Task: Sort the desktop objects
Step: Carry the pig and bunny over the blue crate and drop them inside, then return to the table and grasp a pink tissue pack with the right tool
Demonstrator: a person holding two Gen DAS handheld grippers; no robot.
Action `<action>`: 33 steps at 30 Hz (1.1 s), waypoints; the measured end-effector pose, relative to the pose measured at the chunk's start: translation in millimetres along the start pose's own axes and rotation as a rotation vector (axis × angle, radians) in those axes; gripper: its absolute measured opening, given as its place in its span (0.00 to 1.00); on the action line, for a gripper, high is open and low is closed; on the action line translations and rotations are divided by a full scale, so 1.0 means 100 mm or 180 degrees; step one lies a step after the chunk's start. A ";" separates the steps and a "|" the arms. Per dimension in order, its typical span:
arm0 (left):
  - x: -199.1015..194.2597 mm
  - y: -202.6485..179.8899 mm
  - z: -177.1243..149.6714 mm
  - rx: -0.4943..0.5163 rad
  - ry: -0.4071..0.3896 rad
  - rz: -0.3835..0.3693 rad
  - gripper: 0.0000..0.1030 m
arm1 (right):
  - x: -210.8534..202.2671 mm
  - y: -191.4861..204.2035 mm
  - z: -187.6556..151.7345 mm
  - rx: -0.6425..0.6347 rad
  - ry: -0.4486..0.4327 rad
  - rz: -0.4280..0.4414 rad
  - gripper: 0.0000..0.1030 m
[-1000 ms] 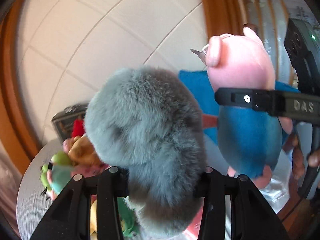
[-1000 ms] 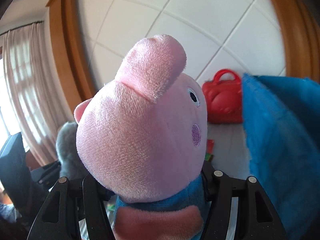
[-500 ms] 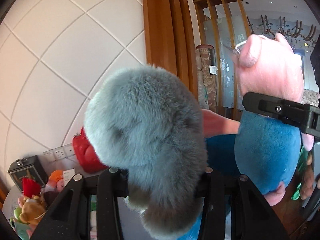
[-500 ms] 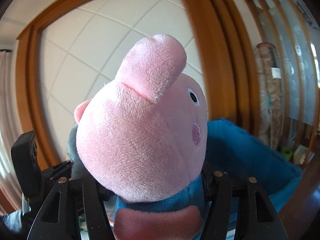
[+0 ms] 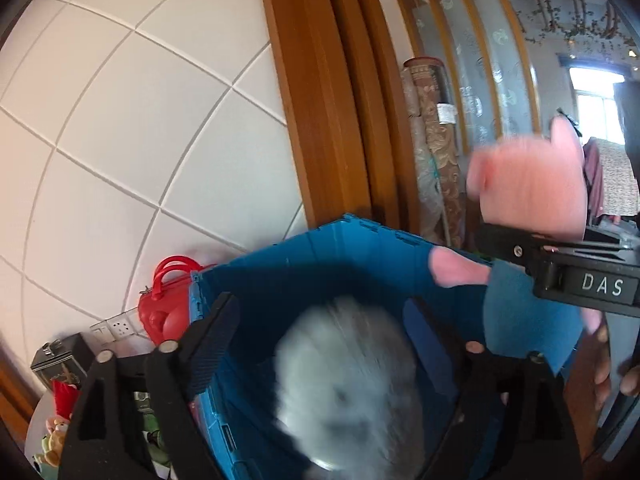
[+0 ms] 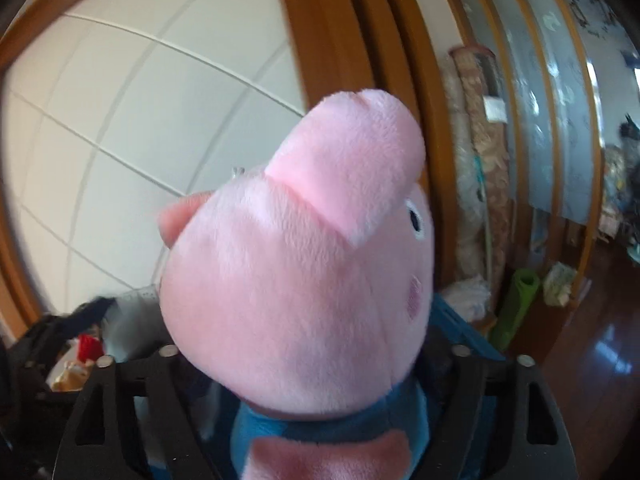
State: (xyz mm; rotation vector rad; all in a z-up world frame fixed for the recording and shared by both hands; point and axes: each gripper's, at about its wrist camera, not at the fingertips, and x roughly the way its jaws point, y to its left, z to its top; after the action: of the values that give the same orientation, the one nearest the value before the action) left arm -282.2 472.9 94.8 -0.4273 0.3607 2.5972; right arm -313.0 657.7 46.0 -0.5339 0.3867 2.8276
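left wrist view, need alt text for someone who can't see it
A blurred grey fluffy toy sits between the left gripper's opening jaws, clear of both pads, above an open blue crate. At right, the right gripper carries a pink pig plush; a red handbag sits behind the crate.

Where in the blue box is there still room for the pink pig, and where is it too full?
Inside the blue bin, bare room shows between the grey fluffy toy and the far wall, and a narrower strip between it and the left wall. Left of the bin it is crowded: a red bag, a tin and small toys.
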 end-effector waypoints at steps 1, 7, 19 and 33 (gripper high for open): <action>0.00 0.00 0.02 -0.0004 0.0014 0.0014 0.96 | 0.03 -0.08 -0.03 0.0111 0.0046 0.0001 0.88; -0.03 0.19 -0.02 0.0017 0.0007 0.0201 0.97 | 0.06 -0.27 -0.19 0.0315 0.0115 0.0076 0.95; -0.11 0.32 -0.12 -0.0067 0.0040 0.0314 0.97 | -0.19 0.05 -0.02 0.0052 0.0151 0.0098 1.00; -0.63 0.64 -0.59 -0.0261 0.0004 0.0506 0.97 | -0.70 0.77 -0.69 -0.0279 0.0113 0.0534 1.00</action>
State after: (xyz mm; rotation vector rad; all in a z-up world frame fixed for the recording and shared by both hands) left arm -247.8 373.3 74.5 -0.4450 0.3001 2.7743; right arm -248.5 551.6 27.1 -0.5962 0.3295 3.0115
